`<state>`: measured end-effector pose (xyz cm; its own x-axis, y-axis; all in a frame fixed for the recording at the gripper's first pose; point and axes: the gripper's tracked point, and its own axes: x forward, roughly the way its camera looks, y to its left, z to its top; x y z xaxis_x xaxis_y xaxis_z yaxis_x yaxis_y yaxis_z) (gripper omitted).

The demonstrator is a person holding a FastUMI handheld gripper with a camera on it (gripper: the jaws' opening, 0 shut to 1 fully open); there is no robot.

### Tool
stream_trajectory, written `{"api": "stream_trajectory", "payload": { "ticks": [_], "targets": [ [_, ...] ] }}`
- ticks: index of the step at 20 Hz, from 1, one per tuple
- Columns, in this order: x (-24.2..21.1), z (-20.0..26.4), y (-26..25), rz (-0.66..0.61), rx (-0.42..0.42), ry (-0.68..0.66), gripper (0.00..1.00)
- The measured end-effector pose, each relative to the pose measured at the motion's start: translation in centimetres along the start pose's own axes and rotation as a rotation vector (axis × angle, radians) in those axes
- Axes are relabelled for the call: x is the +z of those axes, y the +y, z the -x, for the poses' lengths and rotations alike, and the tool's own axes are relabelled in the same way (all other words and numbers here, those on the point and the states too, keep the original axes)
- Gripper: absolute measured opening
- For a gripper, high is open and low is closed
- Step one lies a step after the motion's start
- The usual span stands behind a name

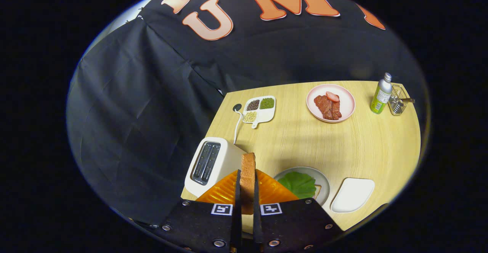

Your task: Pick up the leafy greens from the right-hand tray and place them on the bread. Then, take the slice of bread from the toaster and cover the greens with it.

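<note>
While a slice of bread point(248, 175) is clamped upright between the narrow tongs point(246, 207), it is held above the tabletop point(366, 146).

Taking the toaster point(211, 165) as landmark: the slice is seen just to its right, both fingers pressed on its faces, and an orange ribbed tray point(228, 190) is seen under the slice, beside the toaster. Further right, a grey plate point(322, 184) is seen with leafy greens point(301, 183) laid over bread, then an empty white tray point(352, 194). Beyond the toaster, a pink plate of meat point(331, 103), a white divided dish of seeds point(260, 109) and a green bottle point(381, 94) are set.
</note>
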<state>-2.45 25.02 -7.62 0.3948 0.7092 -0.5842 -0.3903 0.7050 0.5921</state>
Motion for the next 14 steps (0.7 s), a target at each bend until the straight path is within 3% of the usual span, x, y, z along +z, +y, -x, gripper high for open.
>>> {"api": "stream_trajectory", "payload": {
  "ticks": [9, 14],
  "targets": [
    [-7.4, -5.0, -8.0, -0.132, 0.036, 0.050, 0.12],
    [-10.6, -6.9, -9.4, -0.220, 0.099, 0.073, 0.12]
  ]
}}
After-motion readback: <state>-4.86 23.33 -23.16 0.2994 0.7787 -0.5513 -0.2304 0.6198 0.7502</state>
